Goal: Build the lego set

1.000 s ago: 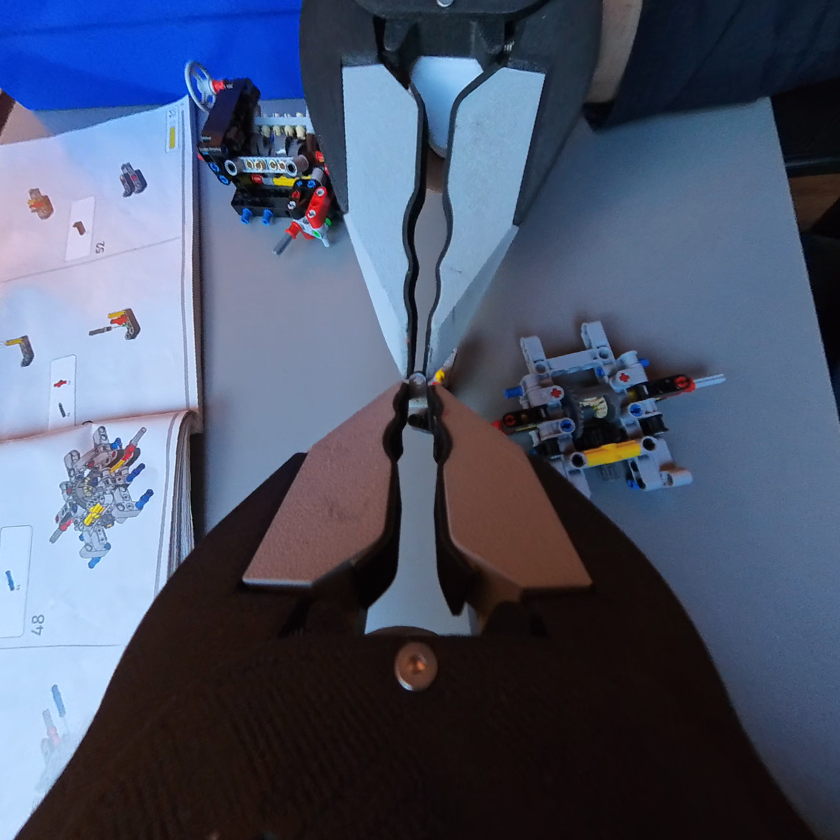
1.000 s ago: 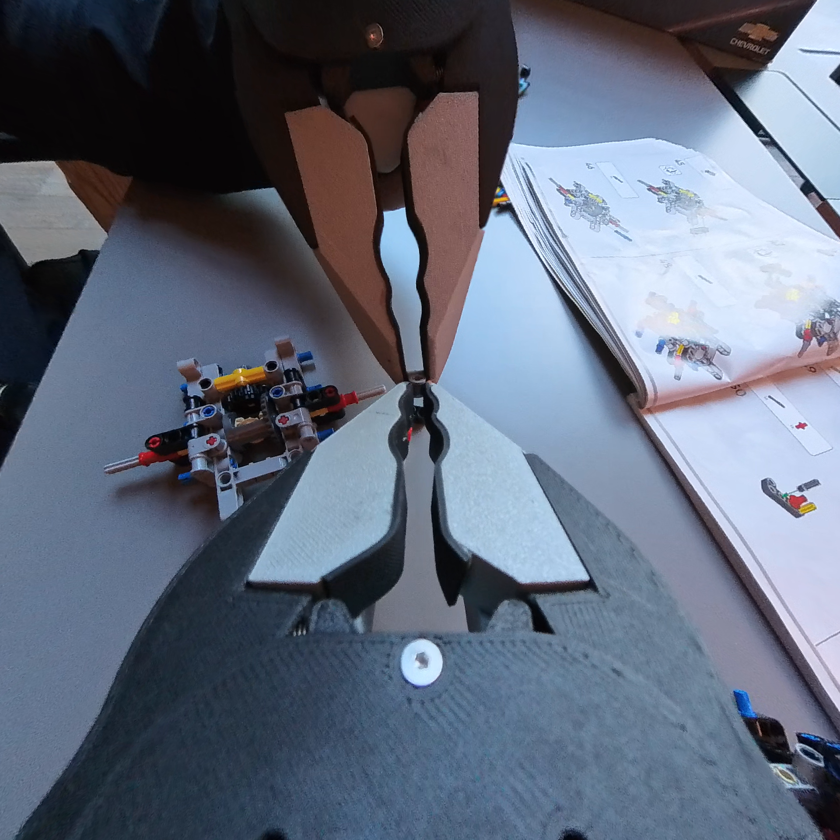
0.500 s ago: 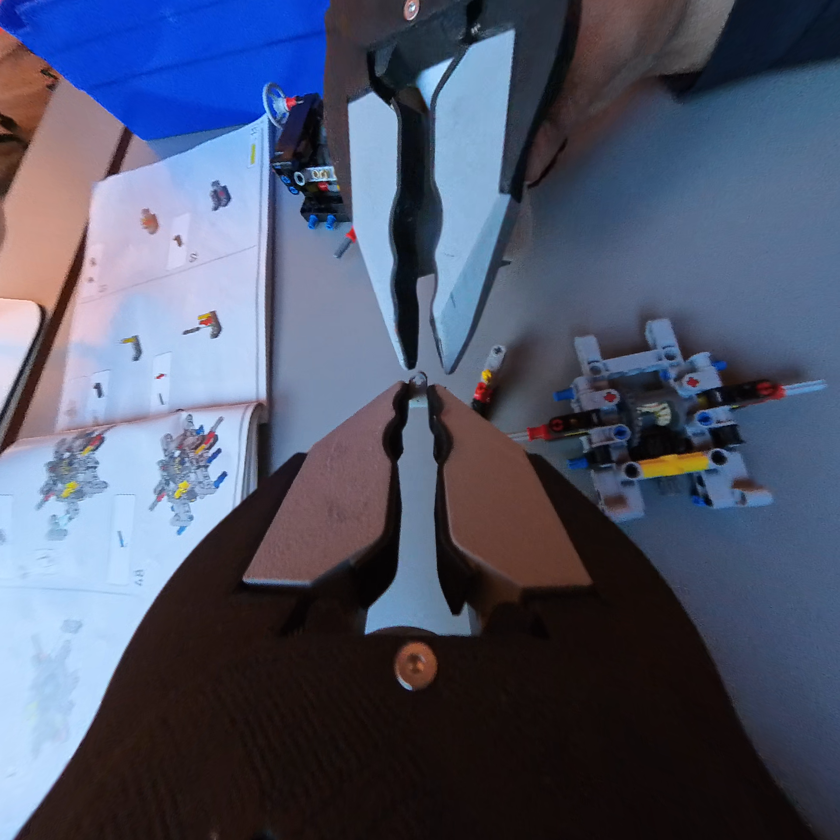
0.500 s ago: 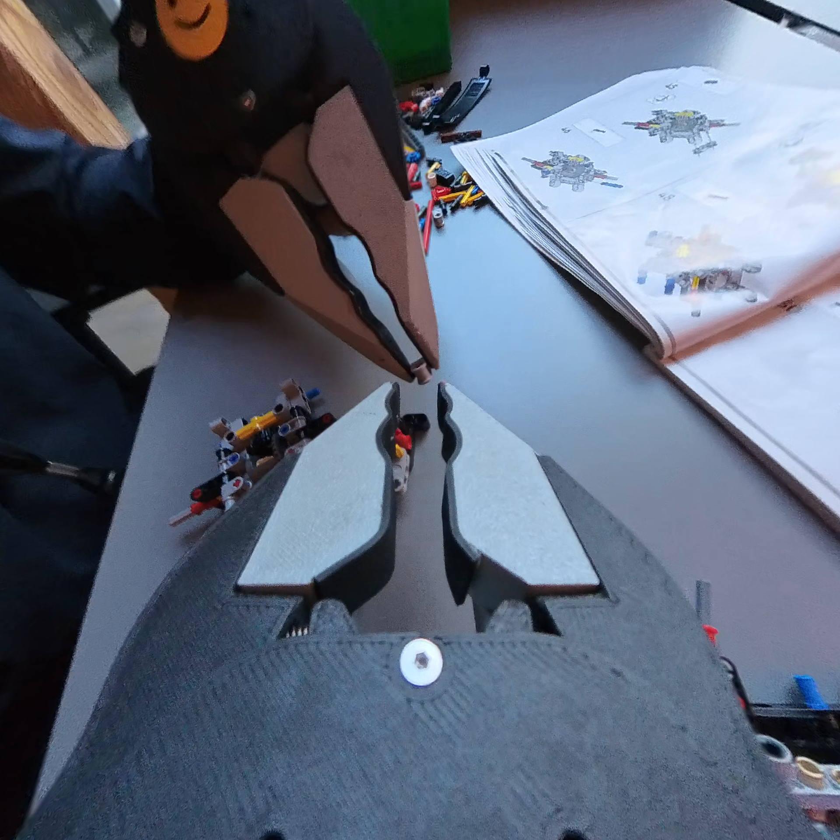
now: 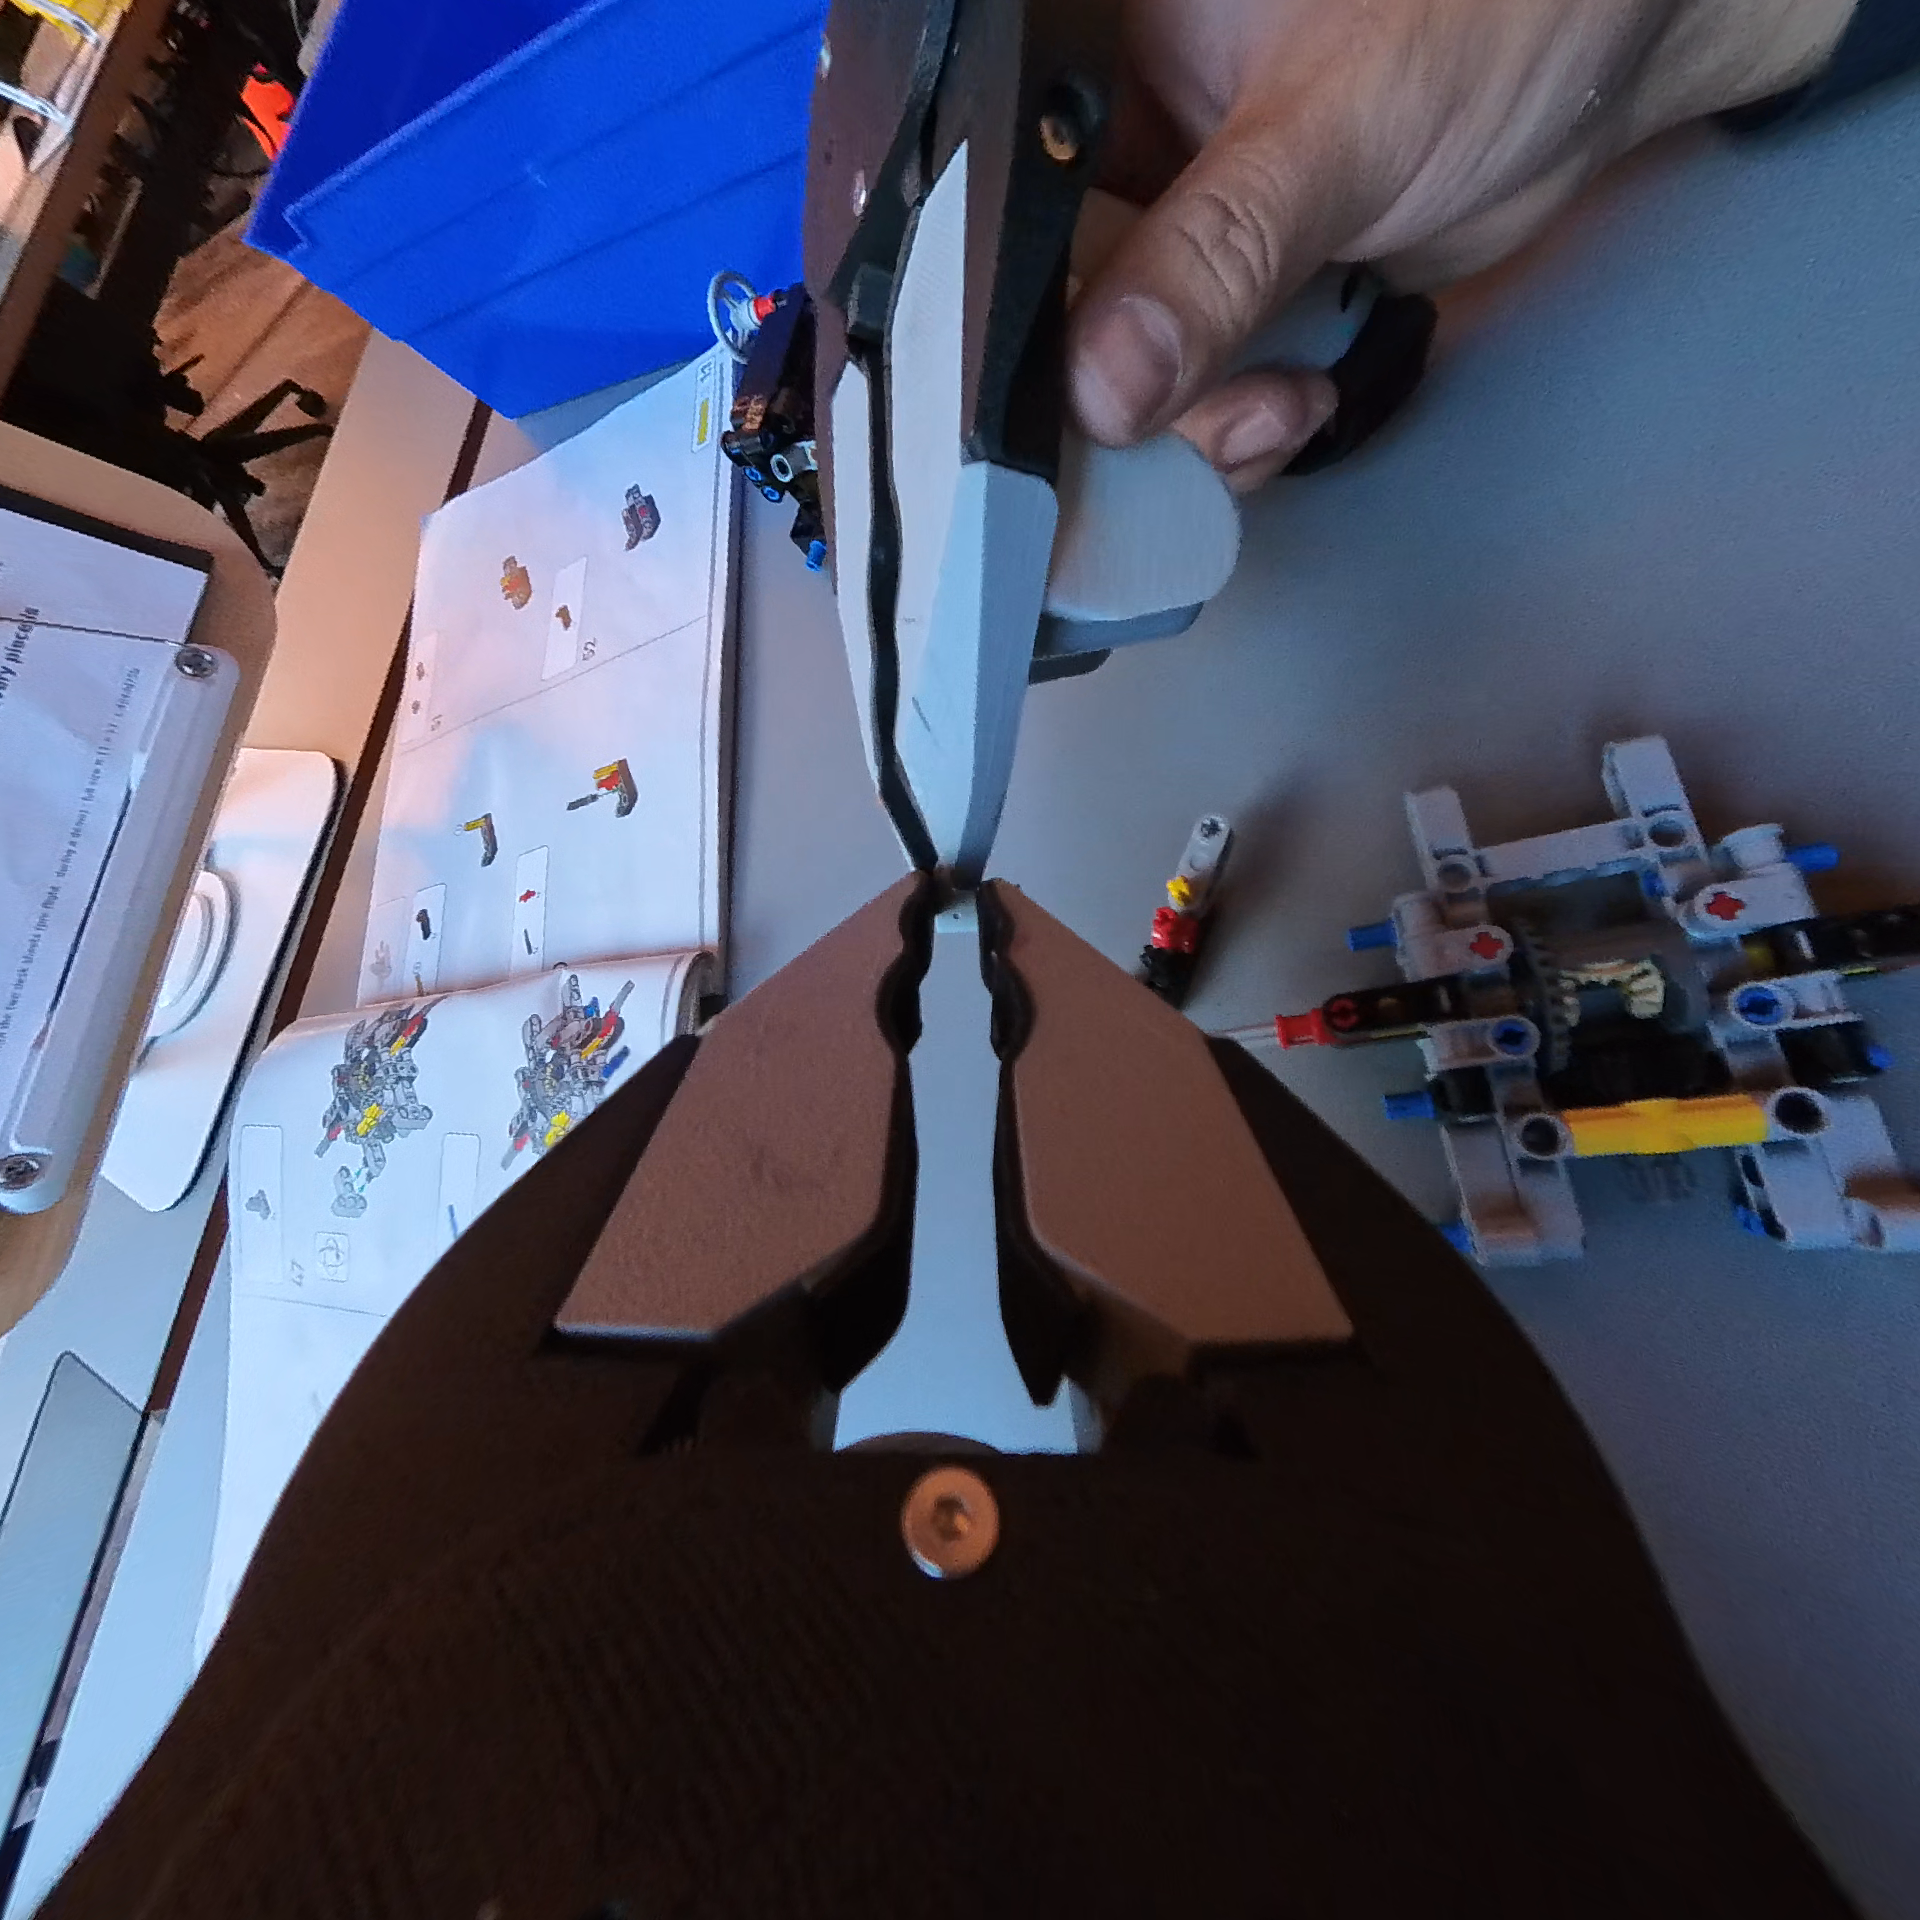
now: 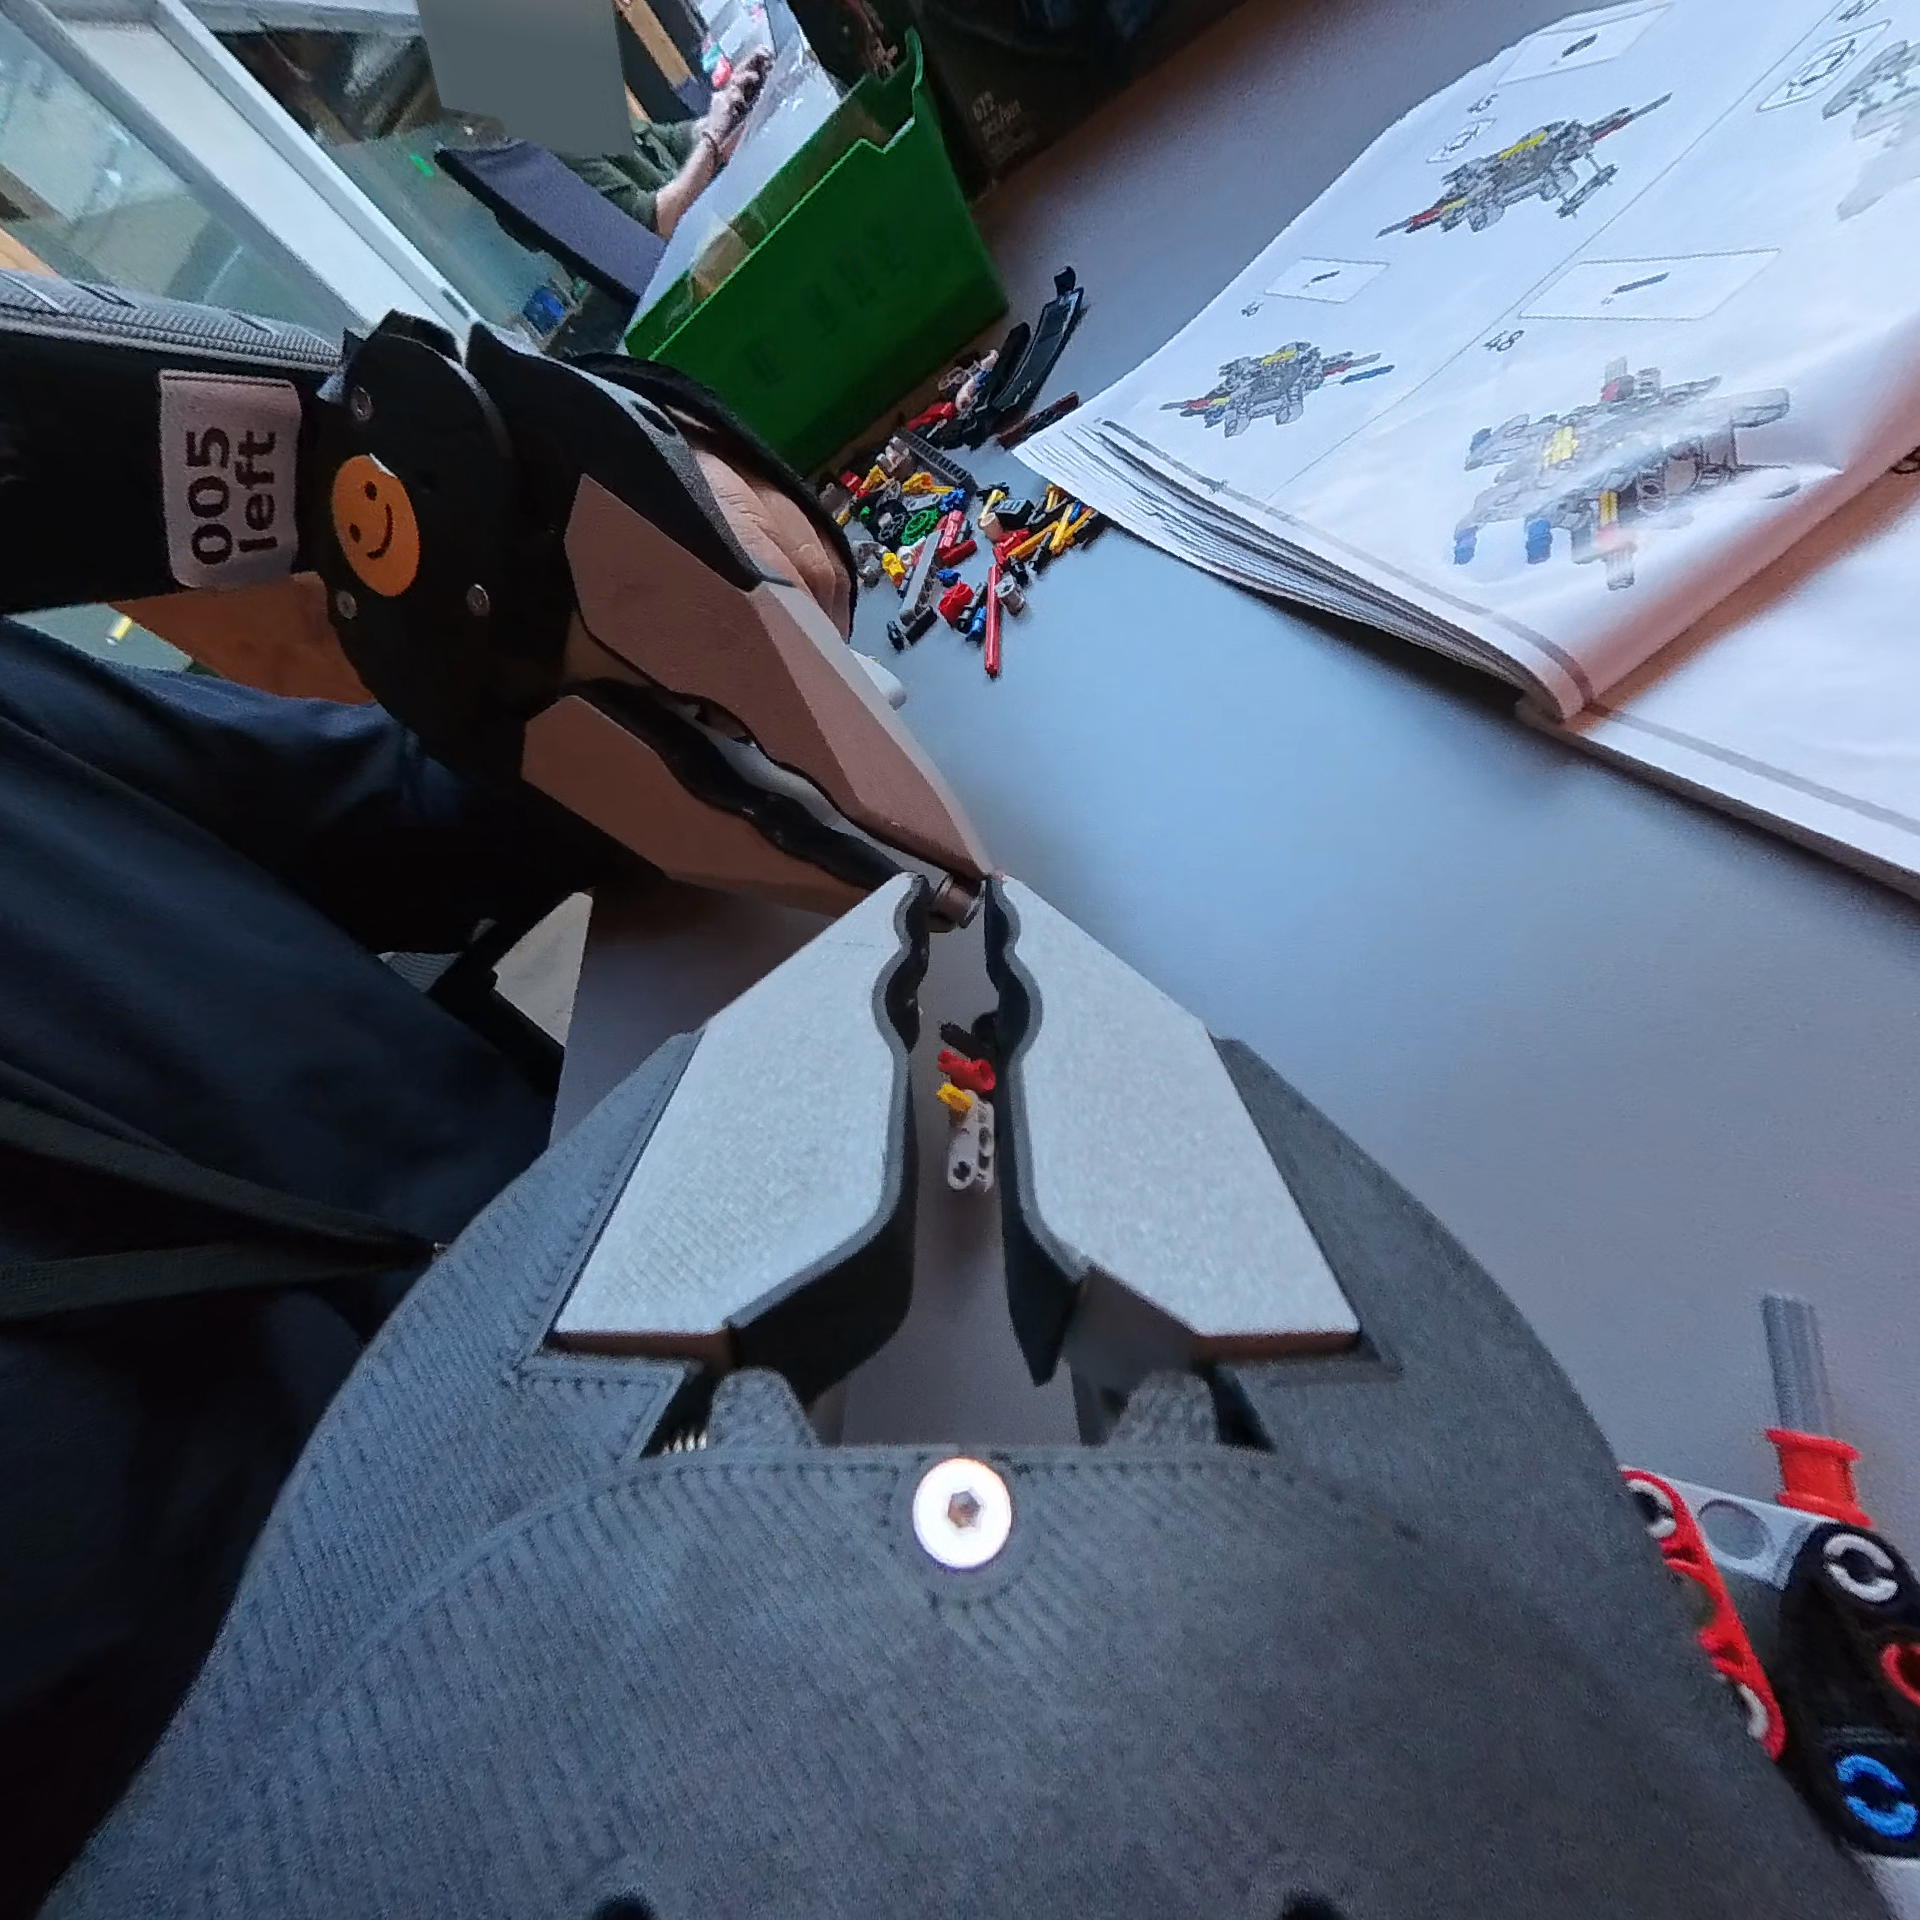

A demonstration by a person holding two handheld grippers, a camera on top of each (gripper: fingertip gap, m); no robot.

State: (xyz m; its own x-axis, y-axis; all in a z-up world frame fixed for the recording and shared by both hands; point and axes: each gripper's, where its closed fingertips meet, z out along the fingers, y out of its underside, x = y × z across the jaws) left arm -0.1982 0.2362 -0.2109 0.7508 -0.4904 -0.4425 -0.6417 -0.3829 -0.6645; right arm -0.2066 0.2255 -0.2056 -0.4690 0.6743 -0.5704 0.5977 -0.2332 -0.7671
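Left wrist view: my brown-fingered left gripper is pinched on a small grey peg at its very tips. The grey-fingered right gripper comes in from the far side, tip to tip with mine and touching the same peg; a hand grips its body. On the grey table, just right of the tips, lies a short rod assembly with white, yellow, red and black parts. Farther right sits a grey and black brick chassis with a yellow beam. To the left an open instruction booklet lies flat; a second black brick build stands beyond it, beside a blue bin.

Right wrist view: the right gripper is narrowed onto the small grey peg, both fingertips against it. The left gripper meets it from the far left, its brown fingers closed on the same peg. Between my own fingers, down on the table, I see the short rod assembly. Loose bricks are scattered far off, near a green bin. The booklet lies to the far right. A red and black brick piece sits at the near right edge.
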